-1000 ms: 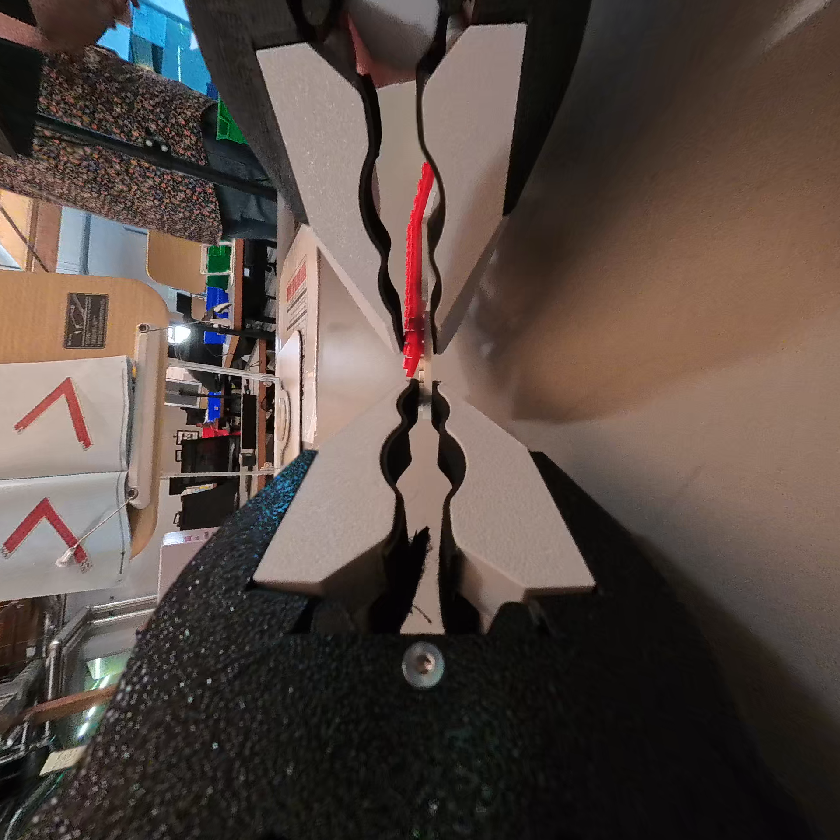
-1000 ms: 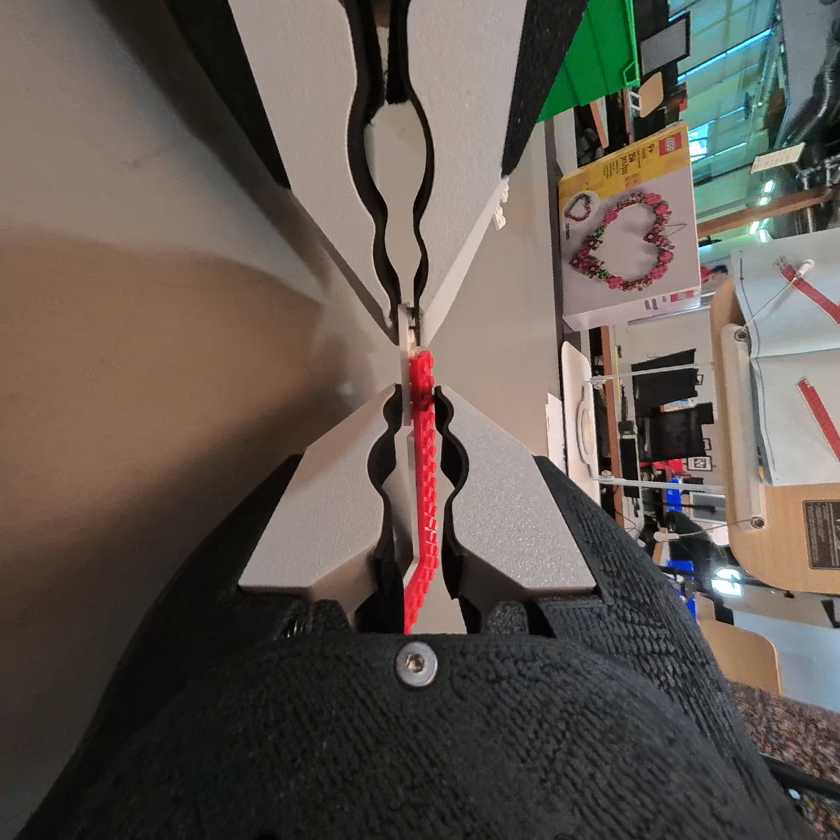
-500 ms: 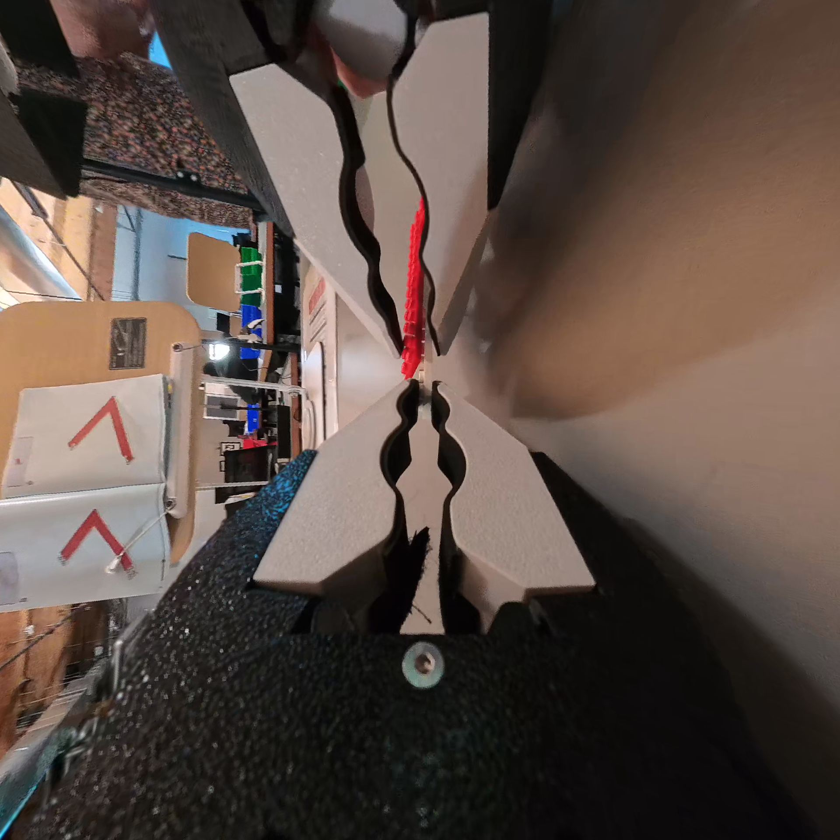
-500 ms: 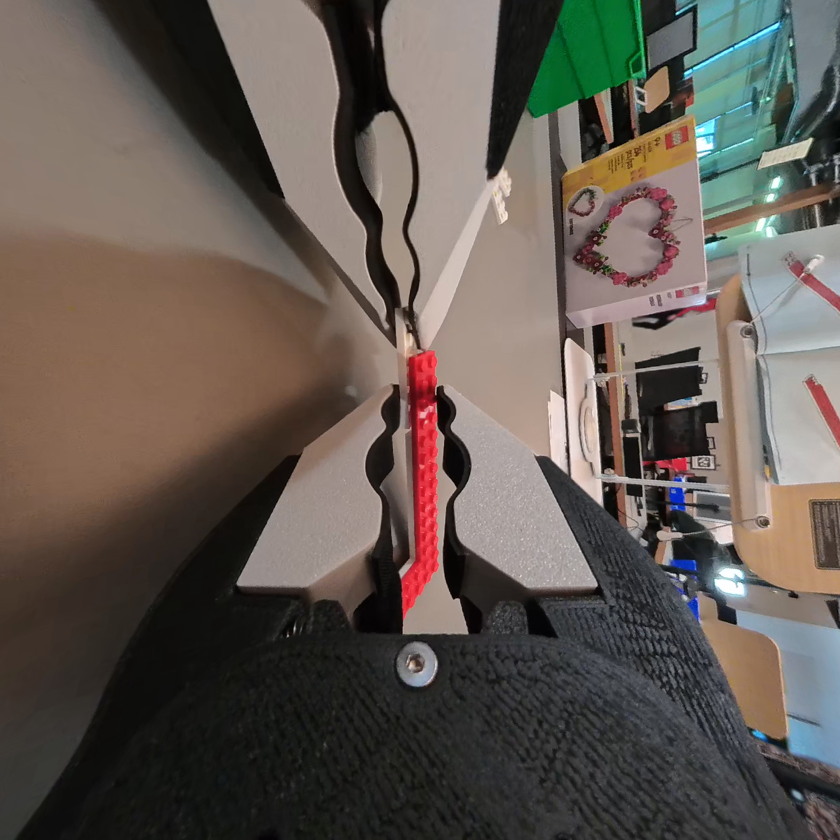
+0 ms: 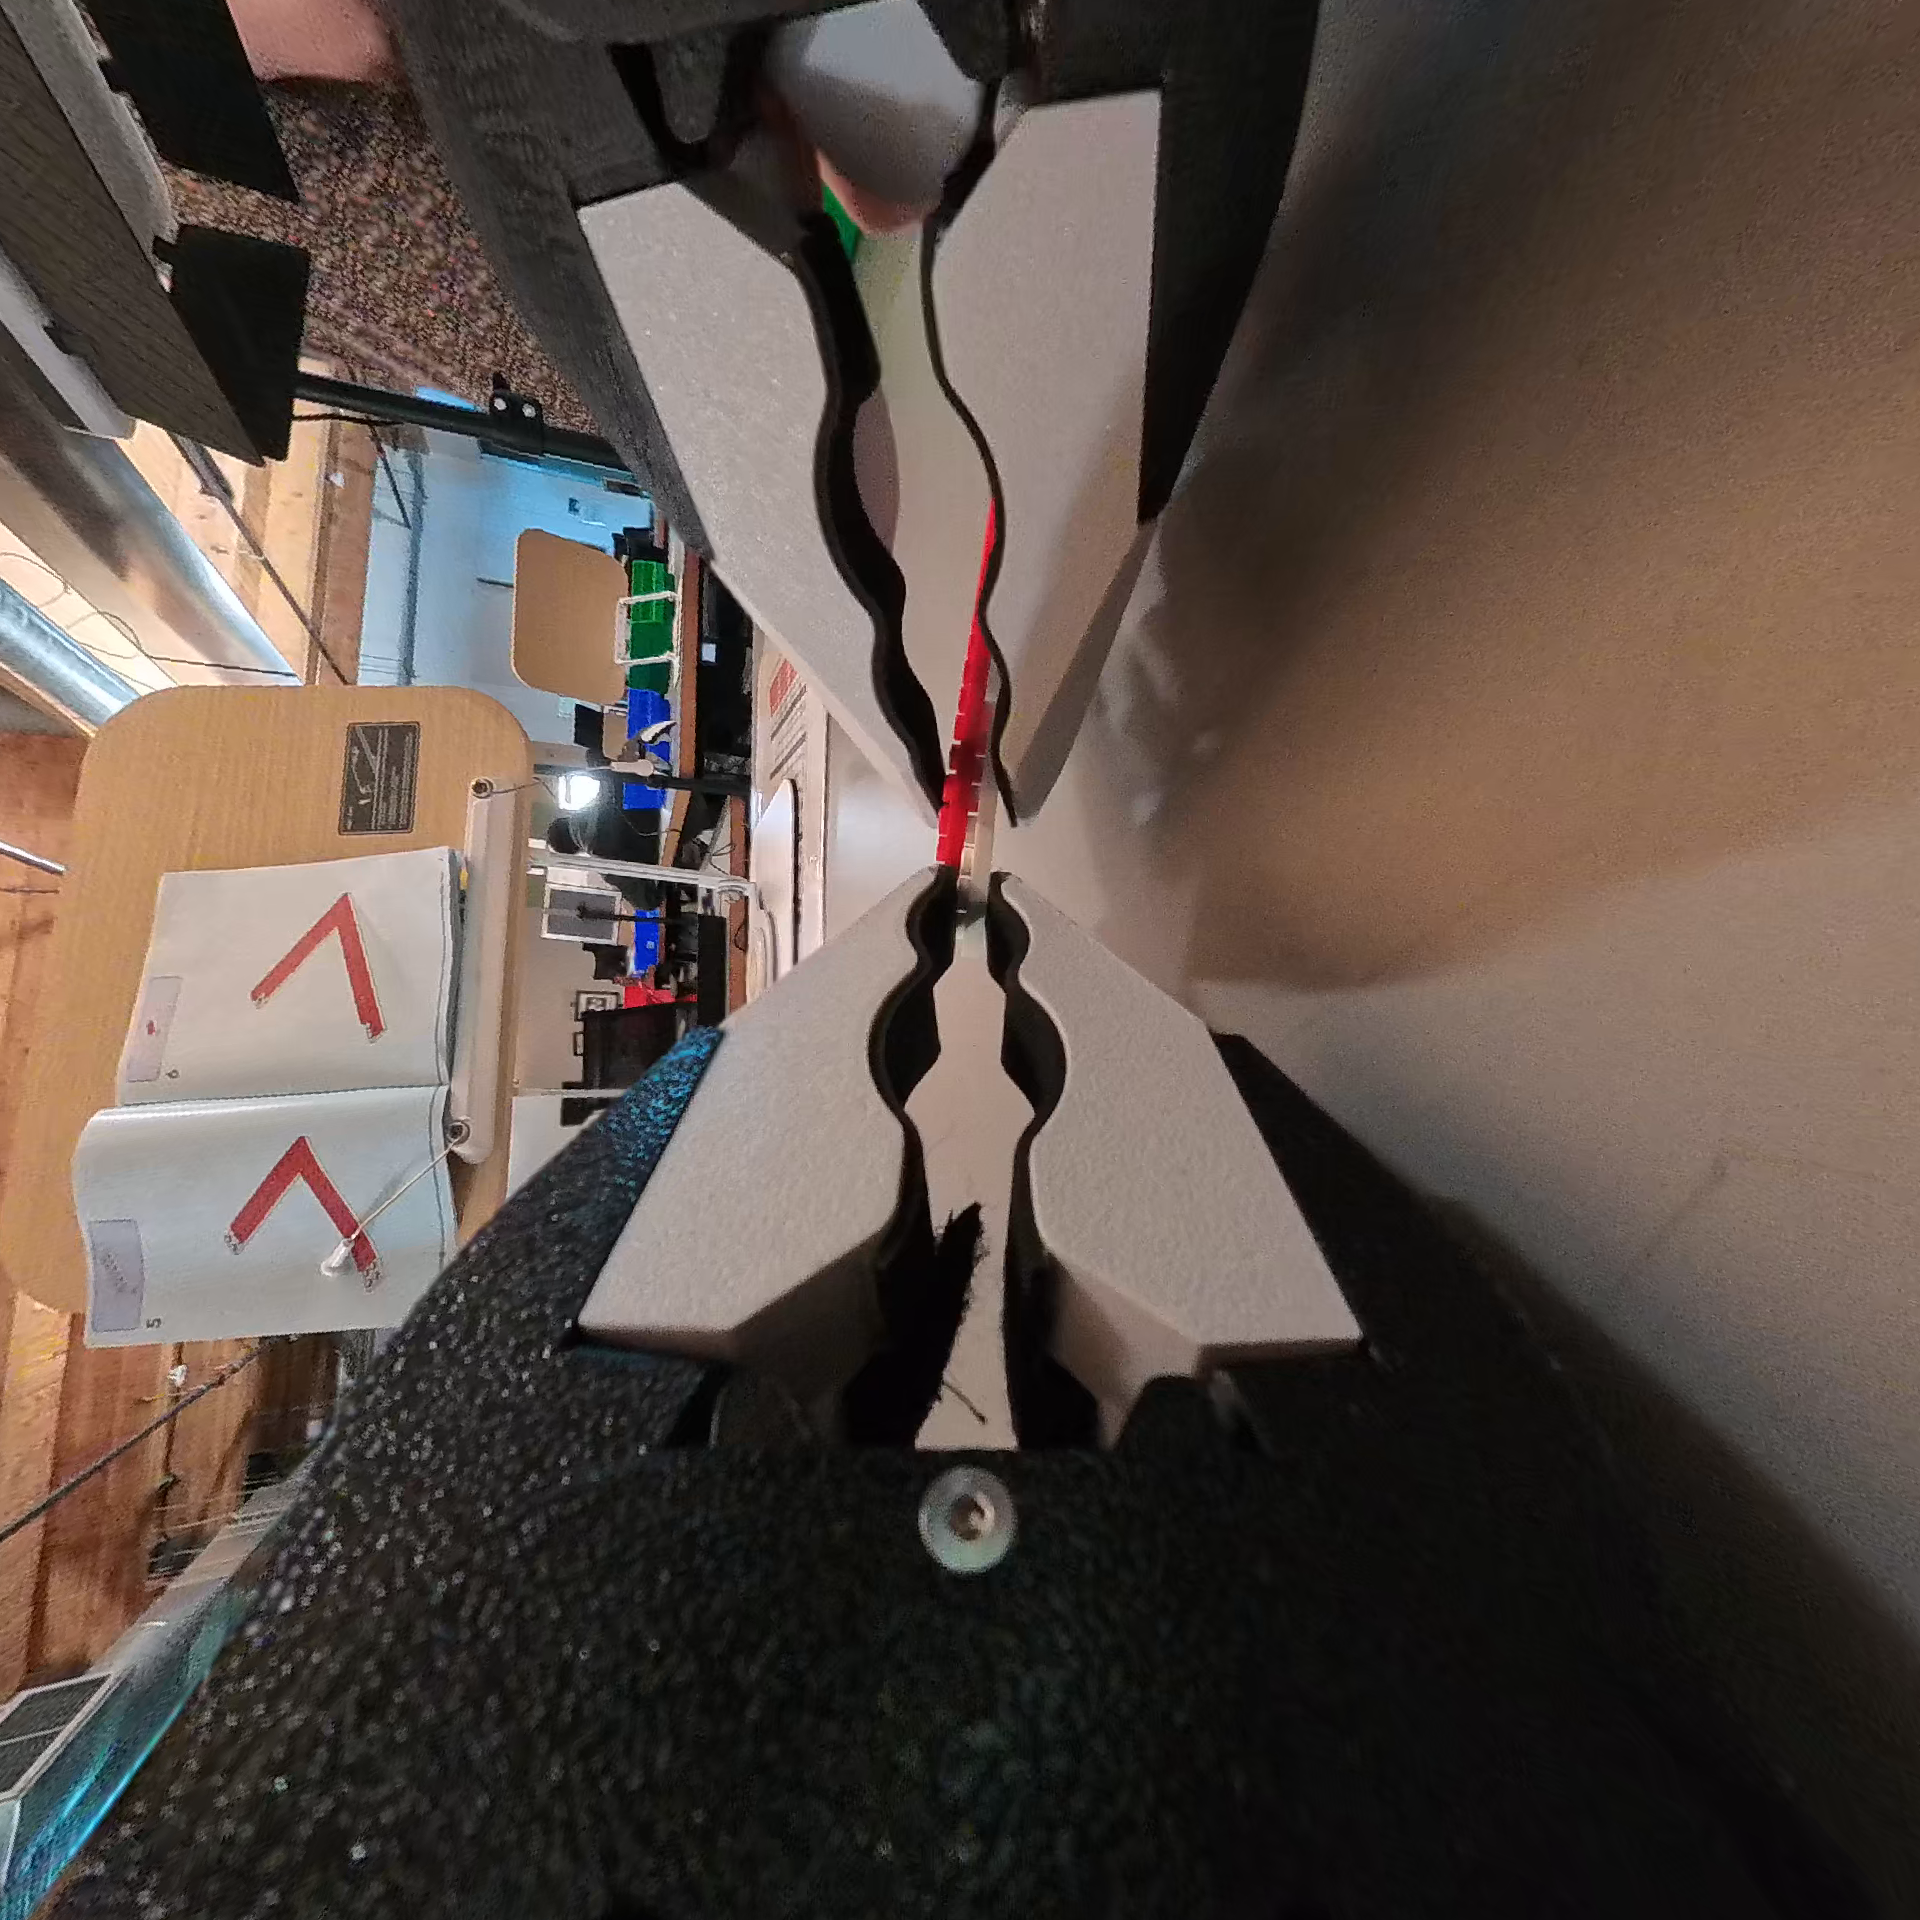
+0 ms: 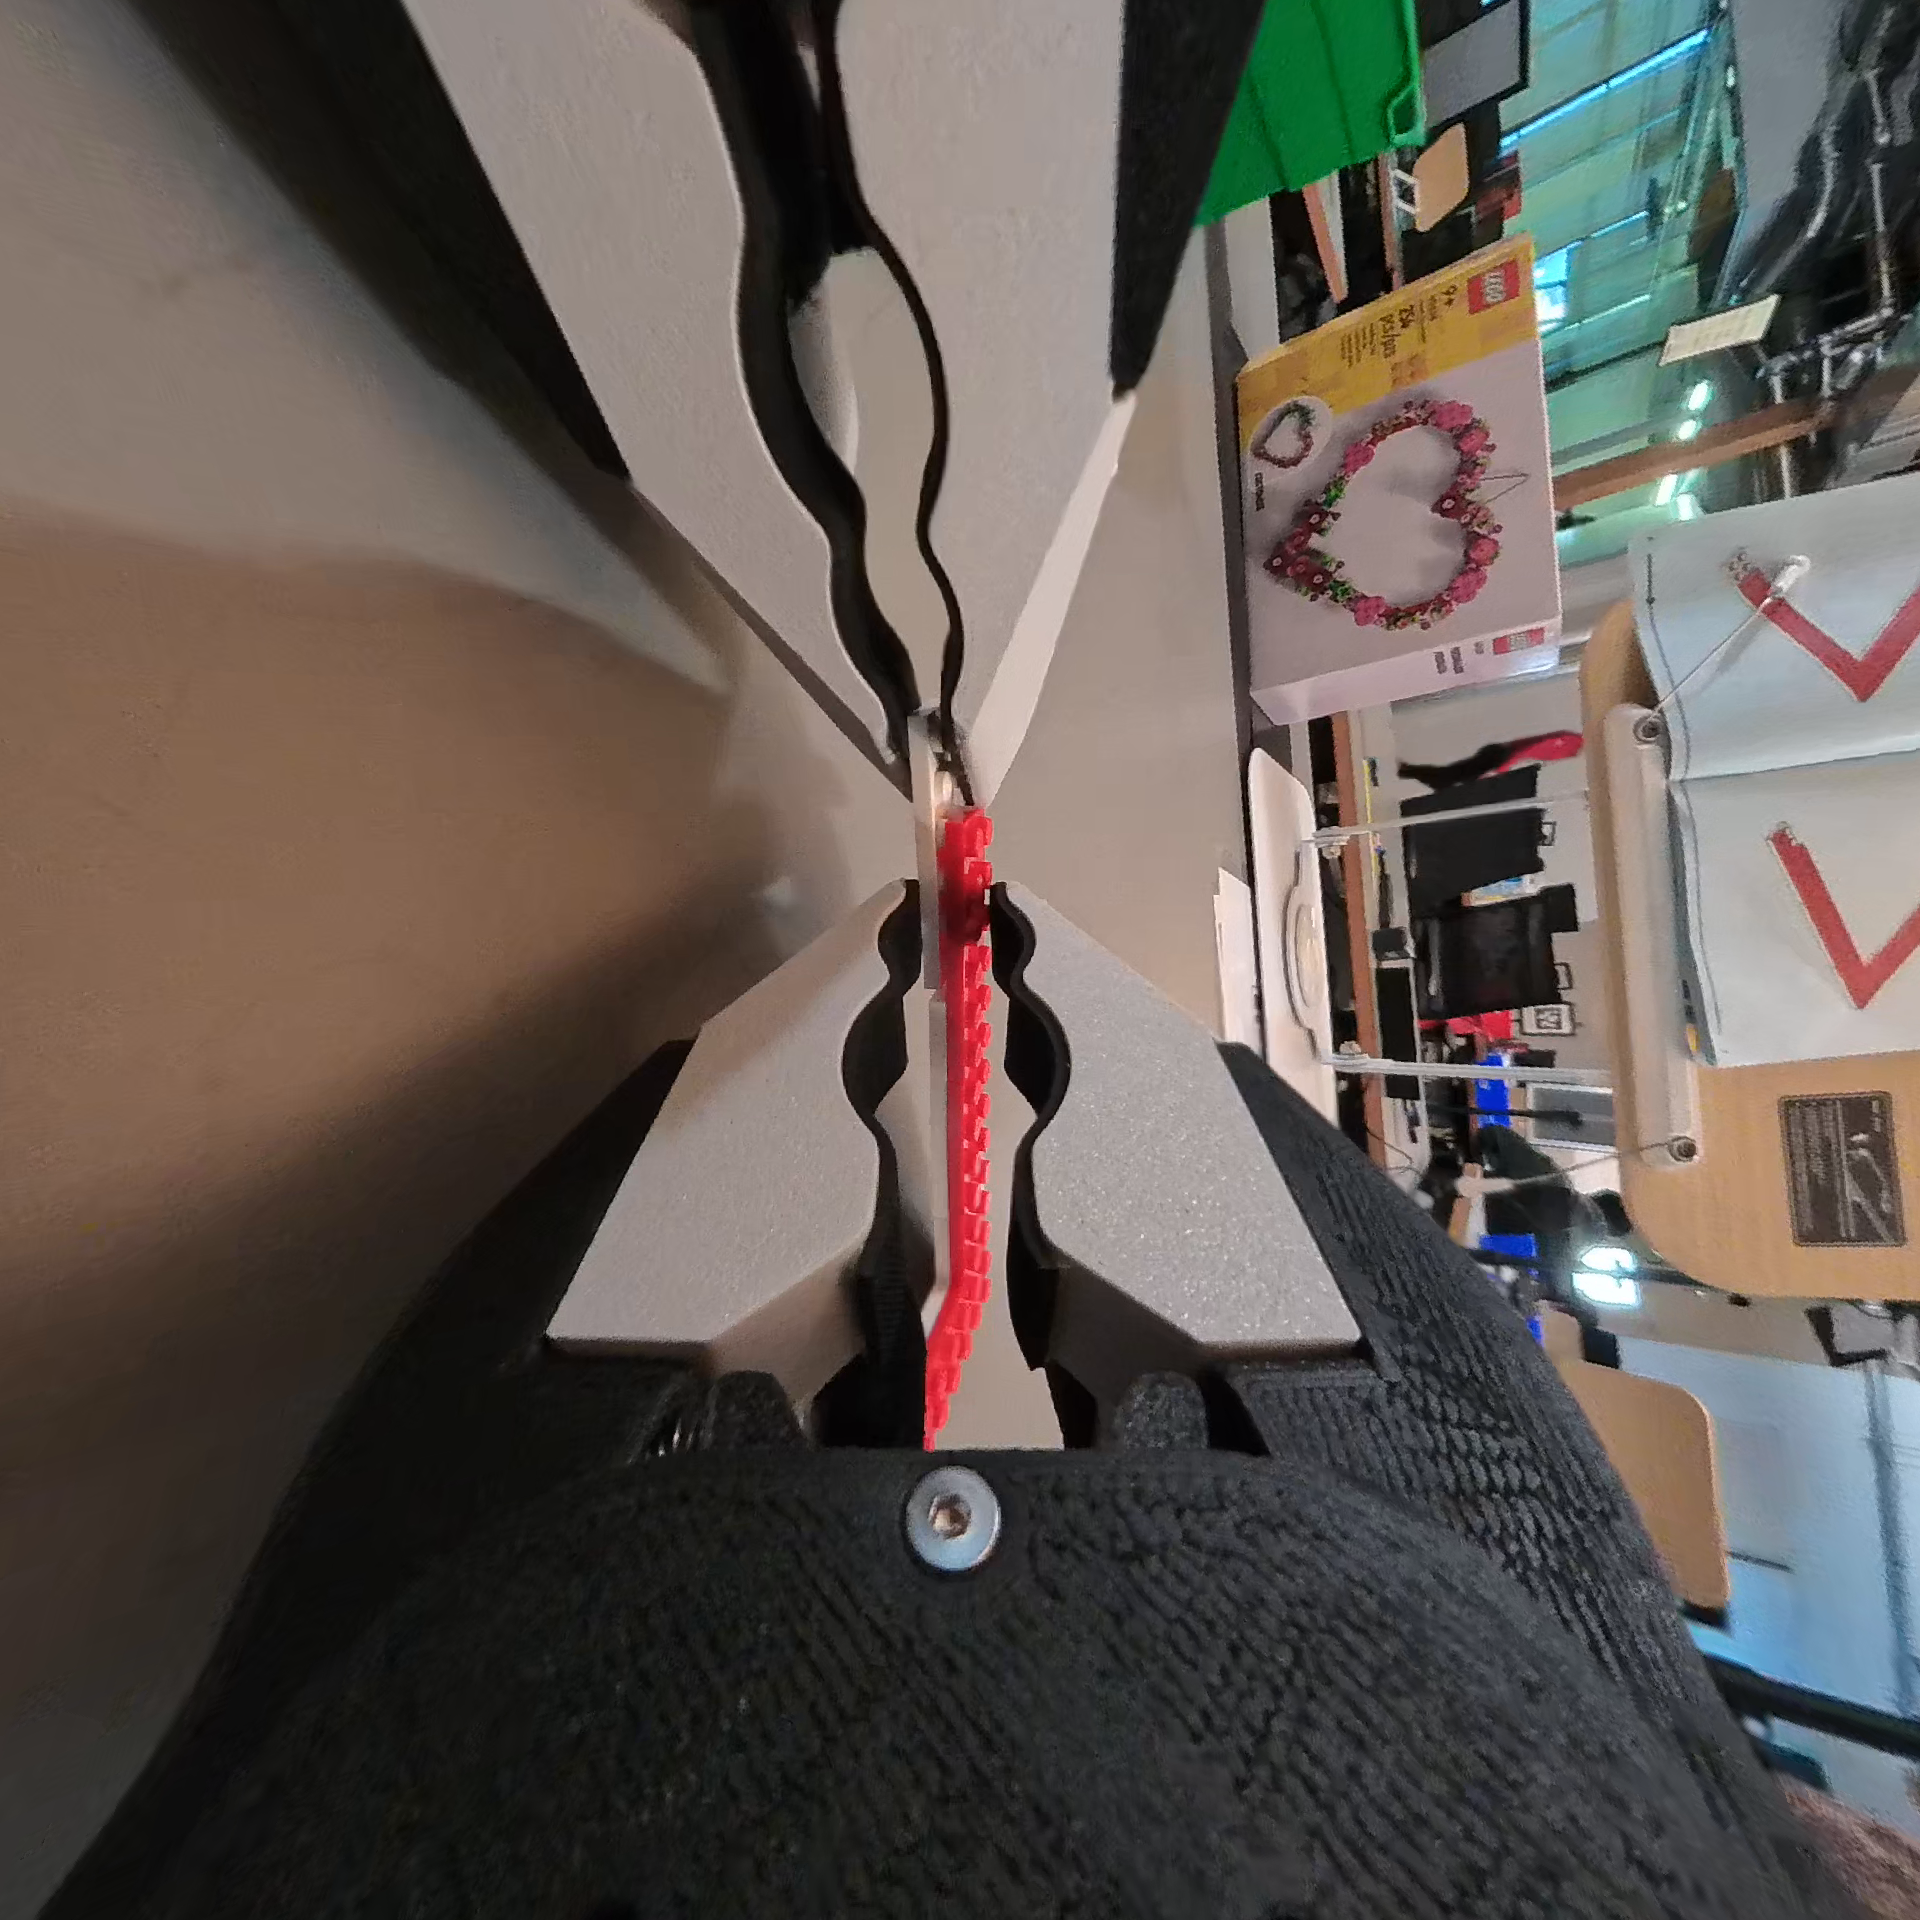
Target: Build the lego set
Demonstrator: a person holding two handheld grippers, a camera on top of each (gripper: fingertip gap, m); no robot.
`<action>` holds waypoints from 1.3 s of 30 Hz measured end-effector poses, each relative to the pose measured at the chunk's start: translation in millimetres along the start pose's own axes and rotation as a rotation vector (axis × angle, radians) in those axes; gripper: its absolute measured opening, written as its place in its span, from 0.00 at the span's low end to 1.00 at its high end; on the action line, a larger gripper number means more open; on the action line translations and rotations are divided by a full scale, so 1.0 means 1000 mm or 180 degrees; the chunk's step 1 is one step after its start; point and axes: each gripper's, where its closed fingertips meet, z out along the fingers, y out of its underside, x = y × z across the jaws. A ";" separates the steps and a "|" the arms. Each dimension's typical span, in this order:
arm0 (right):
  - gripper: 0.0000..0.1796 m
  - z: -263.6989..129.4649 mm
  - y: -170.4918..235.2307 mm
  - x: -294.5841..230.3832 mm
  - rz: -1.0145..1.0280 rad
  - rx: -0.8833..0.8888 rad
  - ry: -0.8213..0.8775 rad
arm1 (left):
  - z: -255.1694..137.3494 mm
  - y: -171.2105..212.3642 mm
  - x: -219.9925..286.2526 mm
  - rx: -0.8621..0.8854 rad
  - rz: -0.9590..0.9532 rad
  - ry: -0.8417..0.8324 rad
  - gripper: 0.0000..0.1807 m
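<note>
The two grippers meet tip to tip, held on their sides close over the beige table [image 5: 1558, 1039]. My right gripper [image 6: 956, 896] is shut on a long red studded plate [image 6: 964, 1101] that runs back between its fingers. A small light grey plate [image 6: 928, 800] lies against the red plate's front end. My left gripper [image 5: 966, 891] is shut on that grey piece [image 5: 968, 914], which barely shows at its tips. In the left wrist view the right gripper [image 5: 971, 805] comes in from above with the red plate [image 5: 975, 675]. In the right wrist view the left gripper [image 6: 932, 732] comes in from above.
A set box with a flower heart picture [image 6: 1392, 499] stands on the table's far side, with a green bin [image 6: 1309, 94] beyond it. An open instruction booklet on a wooden stand [image 5: 281, 1091] is behind; it also shows in the right wrist view [image 6: 1808, 790].
Both grippers stay shut and tip to tip. The pair has swung a little, so the background has shifted in both views and the opposite gripper looks closer.
</note>
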 end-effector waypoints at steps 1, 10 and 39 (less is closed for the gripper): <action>0.06 0.000 0.000 0.000 0.0041 0.0018 -0.0016 | 0.000 0.000 0.000 0.0012 0.0005 -0.0001 0.02; 0.06 0.002 0.002 -0.004 -0.0014 0.0016 -0.0004 | 0.002 -0.002 0.003 0.0107 0.0011 0.0079 0.02; 0.05 -0.001 0.009 0.003 -0.0217 -0.0080 0.0156 | 0.007 -0.003 0.001 -0.0015 -0.0098 0.0036 0.02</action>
